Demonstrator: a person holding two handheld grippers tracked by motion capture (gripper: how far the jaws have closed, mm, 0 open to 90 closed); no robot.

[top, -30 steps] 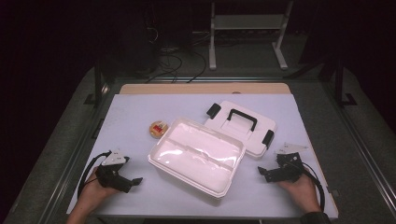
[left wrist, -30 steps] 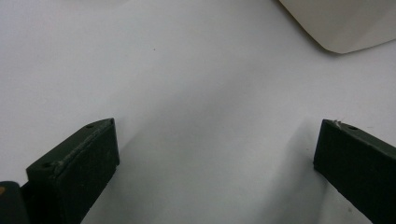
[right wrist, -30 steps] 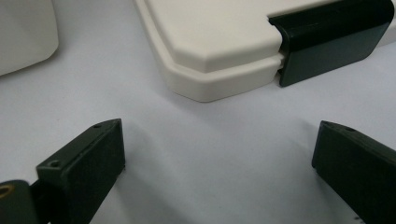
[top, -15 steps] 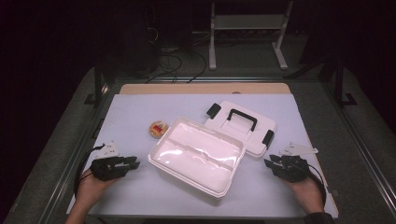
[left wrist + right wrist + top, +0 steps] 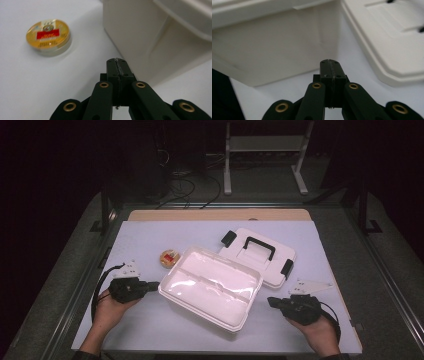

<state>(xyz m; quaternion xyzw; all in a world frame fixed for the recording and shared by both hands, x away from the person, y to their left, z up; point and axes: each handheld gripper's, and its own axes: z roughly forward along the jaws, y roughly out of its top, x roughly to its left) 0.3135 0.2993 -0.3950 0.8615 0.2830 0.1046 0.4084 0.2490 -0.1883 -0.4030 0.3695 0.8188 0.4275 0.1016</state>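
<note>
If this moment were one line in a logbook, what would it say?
left tongs: shut, empty, beside box | right tongs: shut, empty, beside box | lid: off, behind box | tin: on table

Lighting's pretty uneven: the white surface (image 5: 150, 240) is lit brightly from above while everything past its edges drops into near black. The open white box (image 5: 212, 287) blows out with pinkish glare across its middle. High view is soft and grainy. Both gripper views are sharp up close but blur toward the far background.
</note>
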